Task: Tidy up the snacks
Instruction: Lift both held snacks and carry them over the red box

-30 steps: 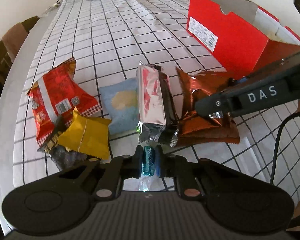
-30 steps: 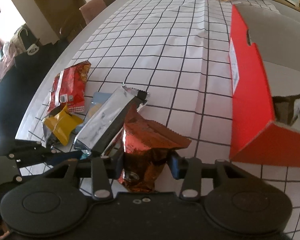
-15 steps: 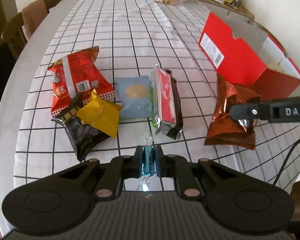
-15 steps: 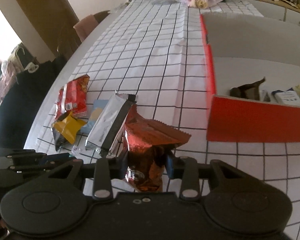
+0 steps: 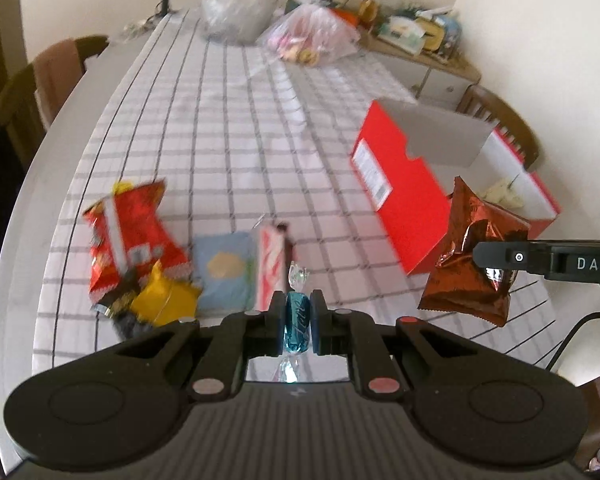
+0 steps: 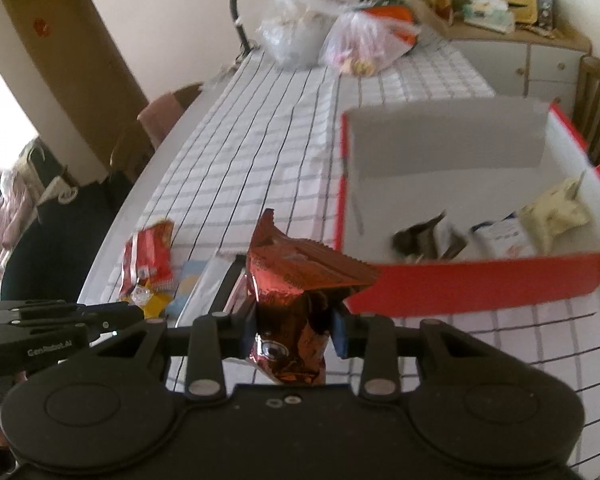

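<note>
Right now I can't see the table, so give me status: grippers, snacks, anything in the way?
Left gripper shut on blue candy. Right gripper shut on copper snack bag, held off the table. Red box open, path looks clear.

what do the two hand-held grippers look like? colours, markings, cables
Both are matte black plastic with linkage arms on silver or reddish pivot pins and blue pads. The left hand-held gripper shows white "GenRobot.AI" lettering in the right wrist view. The right hand-held gripper reads "DAS" in white on its side, and a black cable hangs below it.
</note>
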Demonstrator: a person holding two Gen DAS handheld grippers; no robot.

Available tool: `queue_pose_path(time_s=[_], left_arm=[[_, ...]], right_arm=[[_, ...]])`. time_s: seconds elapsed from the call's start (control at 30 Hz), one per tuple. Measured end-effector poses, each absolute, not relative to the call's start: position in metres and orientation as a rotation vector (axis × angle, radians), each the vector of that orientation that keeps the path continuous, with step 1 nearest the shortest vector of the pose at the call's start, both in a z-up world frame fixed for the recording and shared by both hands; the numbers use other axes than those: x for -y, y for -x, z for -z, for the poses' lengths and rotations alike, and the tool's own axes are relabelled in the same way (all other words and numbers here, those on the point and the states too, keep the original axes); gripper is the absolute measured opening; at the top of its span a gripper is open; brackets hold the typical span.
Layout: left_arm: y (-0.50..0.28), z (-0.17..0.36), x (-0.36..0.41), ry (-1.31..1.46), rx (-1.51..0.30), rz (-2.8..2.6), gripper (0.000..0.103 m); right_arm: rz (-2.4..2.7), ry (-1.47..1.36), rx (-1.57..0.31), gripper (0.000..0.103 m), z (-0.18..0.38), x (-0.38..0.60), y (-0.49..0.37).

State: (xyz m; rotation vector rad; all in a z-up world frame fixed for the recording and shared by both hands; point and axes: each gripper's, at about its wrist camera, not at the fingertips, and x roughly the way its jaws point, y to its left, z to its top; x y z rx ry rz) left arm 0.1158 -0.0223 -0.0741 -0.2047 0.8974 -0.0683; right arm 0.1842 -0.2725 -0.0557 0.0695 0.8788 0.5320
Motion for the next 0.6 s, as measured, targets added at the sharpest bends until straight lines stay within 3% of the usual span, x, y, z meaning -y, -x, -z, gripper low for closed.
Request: queue_pose_path(time_s=[0.6], left_arm=[[-0.182,0.026,0.130,0.105,-0.797,0.175,0.012]], right_arm=[[-0.441,-0.089,-0.785,0.035,0.019,0.354,-0.228]])
